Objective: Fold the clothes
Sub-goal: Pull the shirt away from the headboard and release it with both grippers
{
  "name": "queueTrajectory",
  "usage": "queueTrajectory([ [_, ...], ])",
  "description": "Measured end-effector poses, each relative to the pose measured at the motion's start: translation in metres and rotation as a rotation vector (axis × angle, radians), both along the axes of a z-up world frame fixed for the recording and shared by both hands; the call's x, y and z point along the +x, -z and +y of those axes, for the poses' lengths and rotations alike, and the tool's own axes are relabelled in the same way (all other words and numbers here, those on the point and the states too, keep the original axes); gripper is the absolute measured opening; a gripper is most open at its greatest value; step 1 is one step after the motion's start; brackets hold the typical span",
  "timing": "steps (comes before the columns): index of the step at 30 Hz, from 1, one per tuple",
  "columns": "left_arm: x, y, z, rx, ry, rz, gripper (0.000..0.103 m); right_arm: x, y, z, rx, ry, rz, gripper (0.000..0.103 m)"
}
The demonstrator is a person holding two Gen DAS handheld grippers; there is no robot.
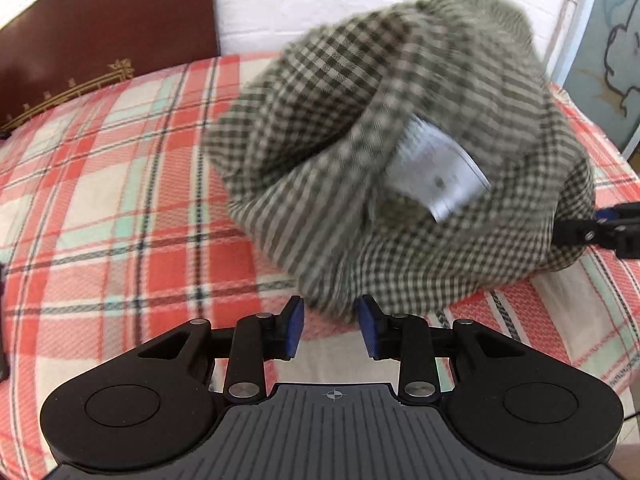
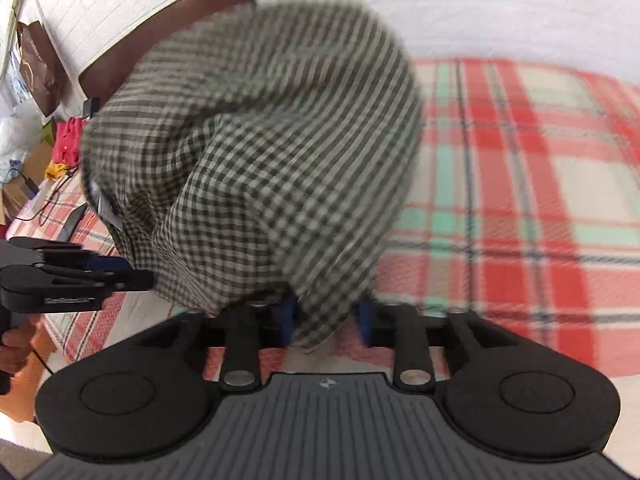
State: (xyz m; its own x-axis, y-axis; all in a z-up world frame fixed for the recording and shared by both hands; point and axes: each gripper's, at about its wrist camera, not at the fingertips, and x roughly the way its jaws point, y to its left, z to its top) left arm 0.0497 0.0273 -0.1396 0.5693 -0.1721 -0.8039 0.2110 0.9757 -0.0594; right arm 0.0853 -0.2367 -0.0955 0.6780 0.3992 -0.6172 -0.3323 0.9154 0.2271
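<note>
**Checked garment bunched on the bed, both pairs of fingers at its near edges**

A green-and-cream checked garment [image 1: 384,152] sits in a crumpled, rounded heap on a bed [image 1: 120,184] covered by a red, mint and cream plaid blanket. It is not flat and no neat fold shows; a white care label [image 1: 436,172] faces up on the heap, so an inner side is exposed there. Much of the cloth is blurred, so its shape and long axis cannot be read.

The left gripper [image 1: 331,330] has its blue-padded fingers spread apart, with the near hem of the heap lying just ahead of the gap and perhaps dipping into it; nothing is clamped. In the right wrist view the right gripper [image 2: 326,320] also stands with fingers apart, and a fold of checked cloth hangs down between them. Whether the pads press on it I cannot tell.

The heap lies straight ahead of both grippers, which come at it from different sides, the right gripper entering the left wrist view from the right edge. Both are about equally near. A bunched heap like this fits either cloth being gathered up or cloth being shaken out to lay flat.
</note>
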Motion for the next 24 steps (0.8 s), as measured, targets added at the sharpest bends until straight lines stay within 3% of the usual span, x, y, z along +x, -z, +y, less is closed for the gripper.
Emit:
queueTrajectory([
  [3,-0.014,-0.020,0.017,-0.032,-0.021,-0.016,0.049,-0.005,-0.017,-0.003,-0.004,0.017,-0.048,0.052],
  [7,-0.013,-0.056,0.027,-0.022,-0.019,-0.114,0.054,-0.010,-0.040,-0.007,-0.008,0.039,-0.112,0.079],
  [9,-0.008,-0.074,0.022,0.018,-0.011,-0.185,0.065,0.007,-0.048,0.004,-0.008,0.033,-0.137,0.079],
  [11,-0.001,-0.088,0.012,0.037,0.002,-0.243,0.067,0.025,-0.053,0.016,-0.010,0.022,-0.144,0.079],
  [14,0.018,-0.101,-0.011,0.035,0.063,-0.312,0.080,0.045,-0.050,0.021,0.001,0.016,-0.121,0.079],
  [16,0.038,-0.104,-0.028,0.047,0.107,-0.346,0.081,0.046,-0.047,0.019,0.013,0.022,-0.105,0.080],
  [19,0.070,-0.085,-0.046,0.078,0.135,-0.303,0.080,0.046,-0.043,0.013,0.030,0.040,-0.090,0.080],
  [20,0.080,-0.078,-0.051,0.086,0.138,-0.280,0.072,0.047,-0.042,0.010,0.031,0.049,-0.086,0.080],
  [21,0.090,-0.070,-0.055,0.091,0.141,-0.256,0.042,0.048,-0.041,0.007,0.033,0.058,-0.082,0.080],
  [23,0.092,-0.056,-0.045,0.030,0.143,-0.191,0.004,0.050,-0.040,0.002,0.033,0.071,-0.075,0.080],
  [24,0.081,-0.057,-0.042,0.009,0.162,-0.194,0.004,0.053,-0.040,0.002,0.036,0.069,-0.070,0.080],
])
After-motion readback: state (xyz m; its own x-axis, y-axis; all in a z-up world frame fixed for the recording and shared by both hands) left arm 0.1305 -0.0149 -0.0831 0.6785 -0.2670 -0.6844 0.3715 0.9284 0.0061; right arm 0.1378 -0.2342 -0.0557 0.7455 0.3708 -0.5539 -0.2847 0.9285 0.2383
